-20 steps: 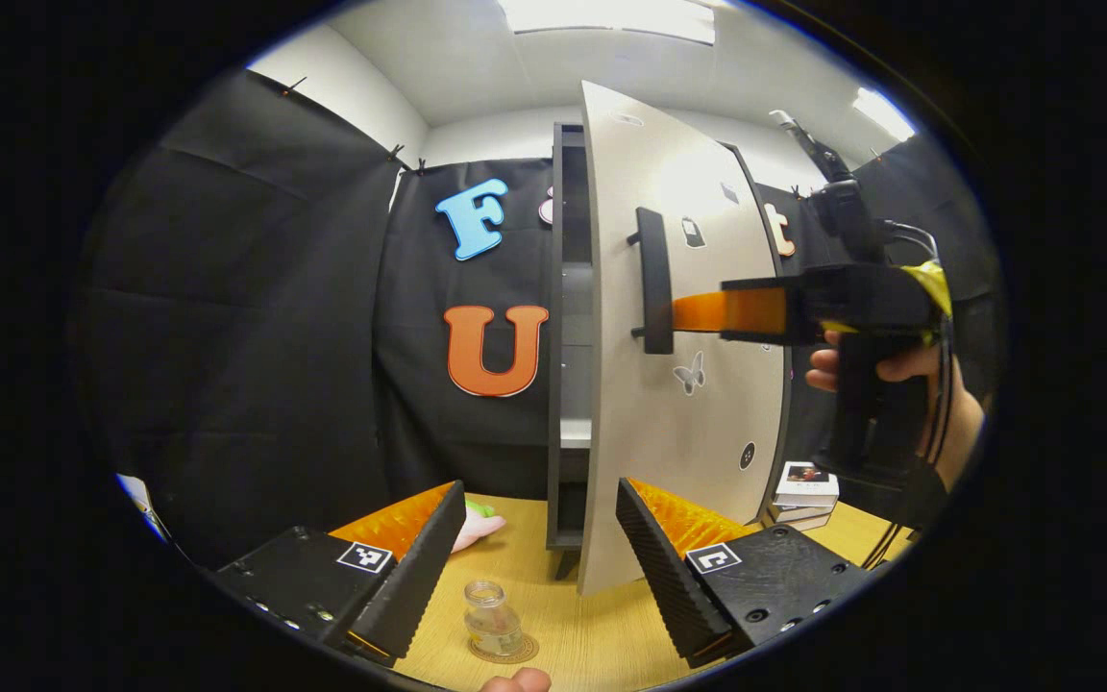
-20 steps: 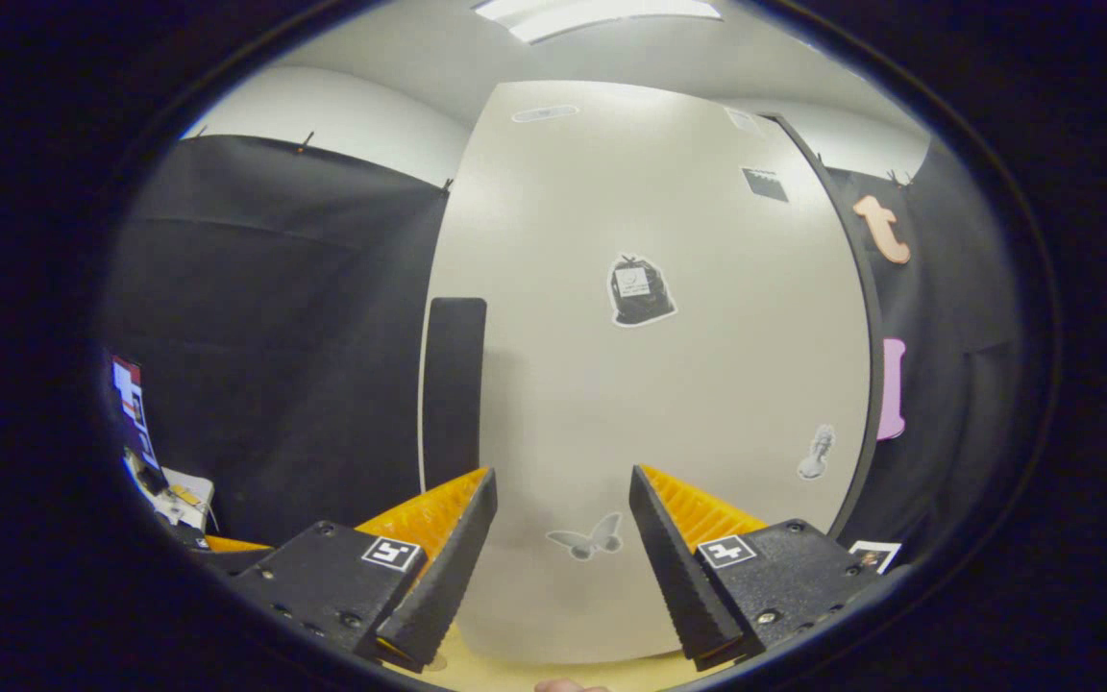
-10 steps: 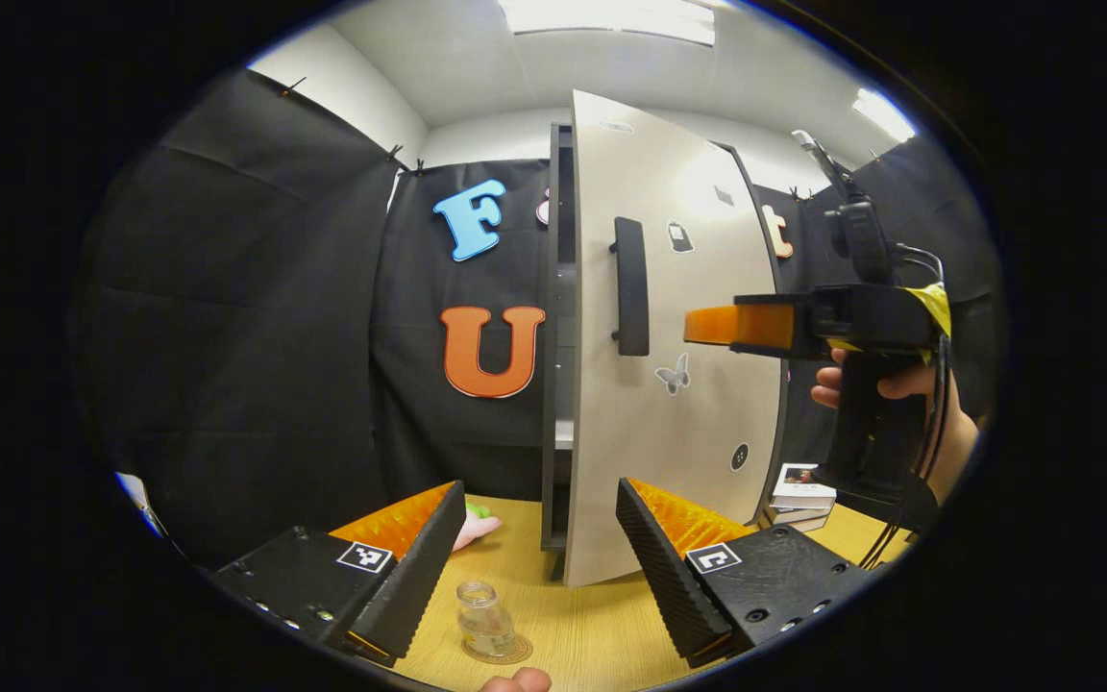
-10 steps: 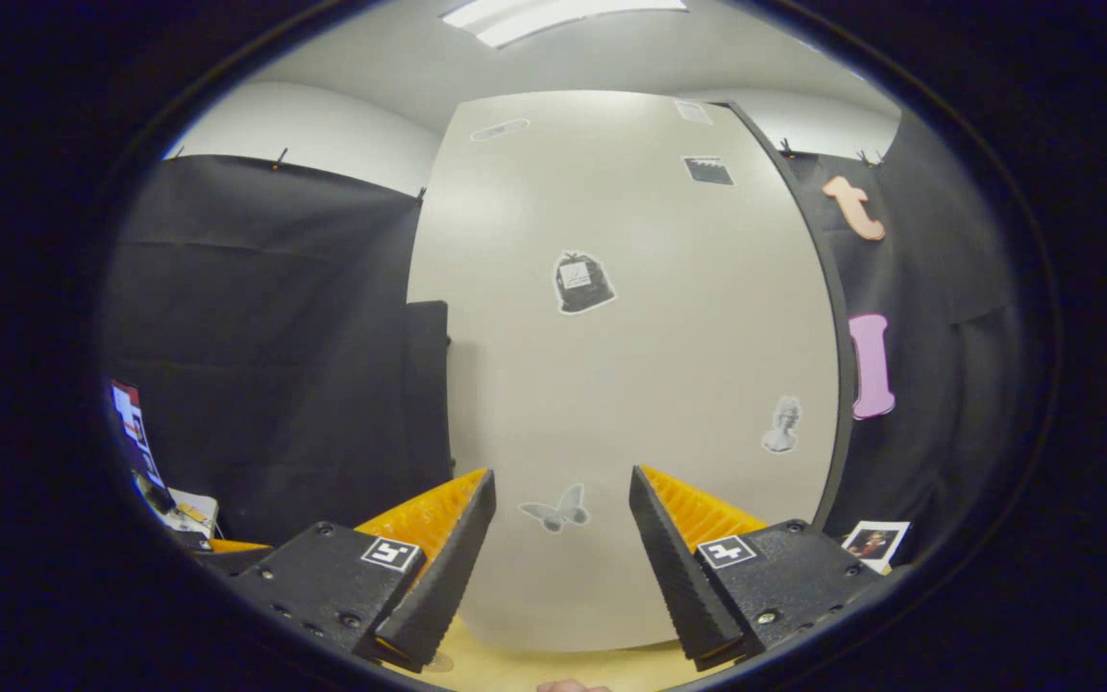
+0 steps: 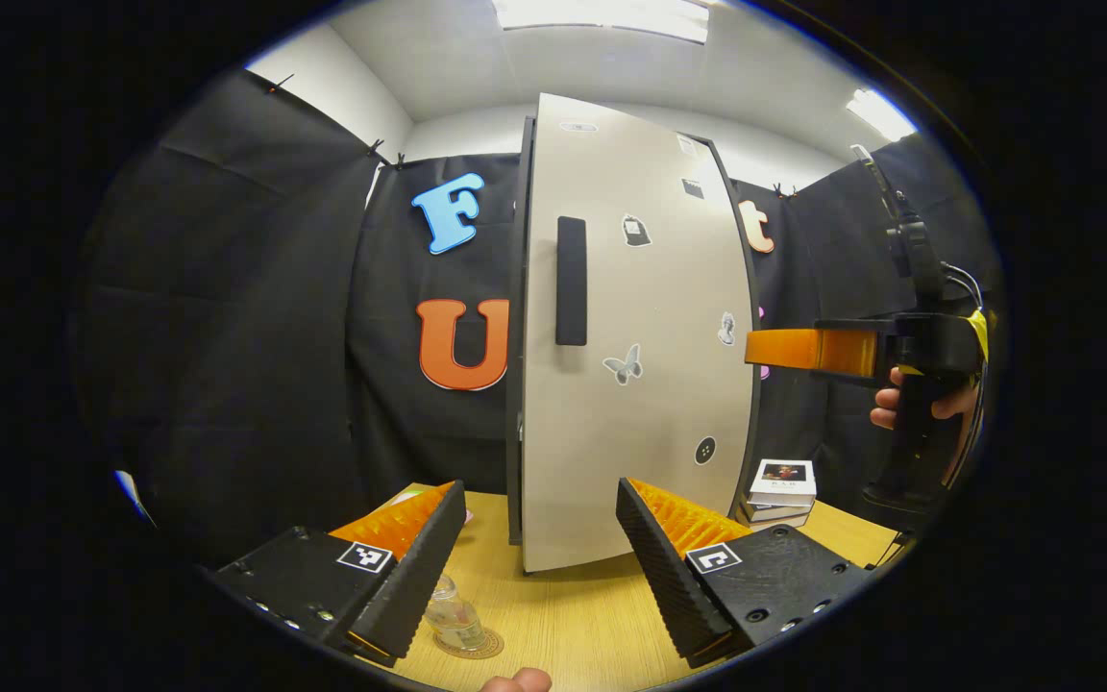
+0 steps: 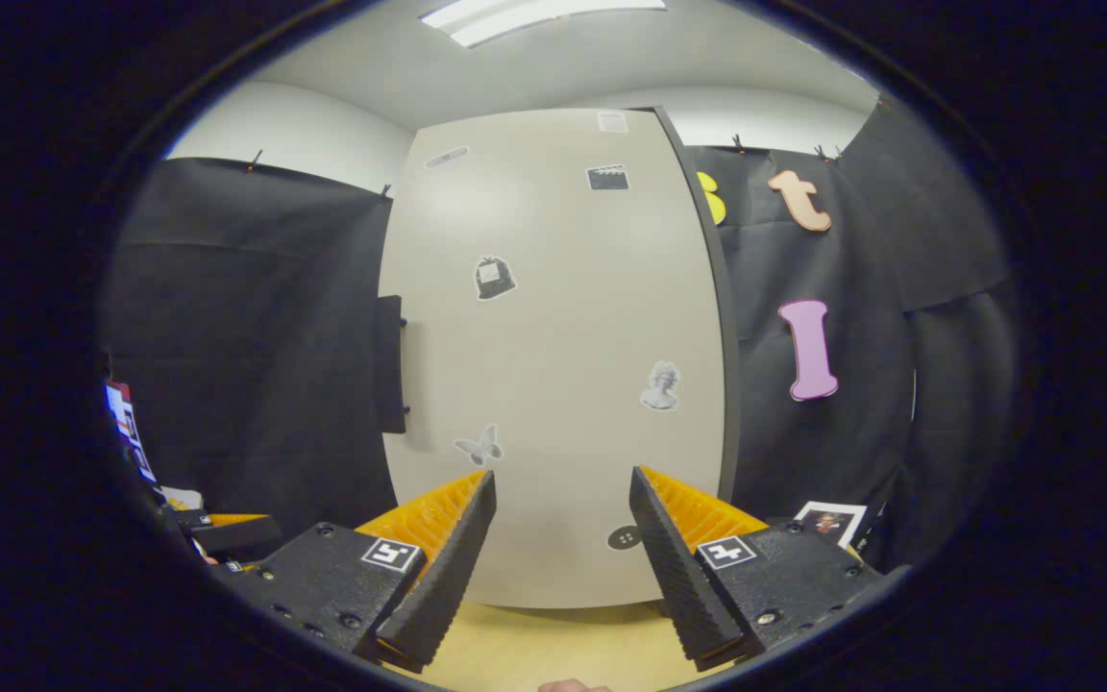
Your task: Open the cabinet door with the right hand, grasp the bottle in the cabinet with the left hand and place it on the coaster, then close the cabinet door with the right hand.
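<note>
I held both the left gripper (image 5: 539,538) and right gripper (image 6: 561,529) with jaws apart and empty, since the bottle (image 5: 451,615) sat on its coaster (image 5: 473,645) near me and the cabinet door (image 5: 635,336) looked shut.

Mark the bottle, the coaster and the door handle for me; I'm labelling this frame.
bottle (image 5: 451,616), left gripper view, its glass body.
coaster (image 5: 488,645), left gripper view, its bare right rim.
door handle (image 5: 571,281), left gripper view, middle of the bar.
</note>
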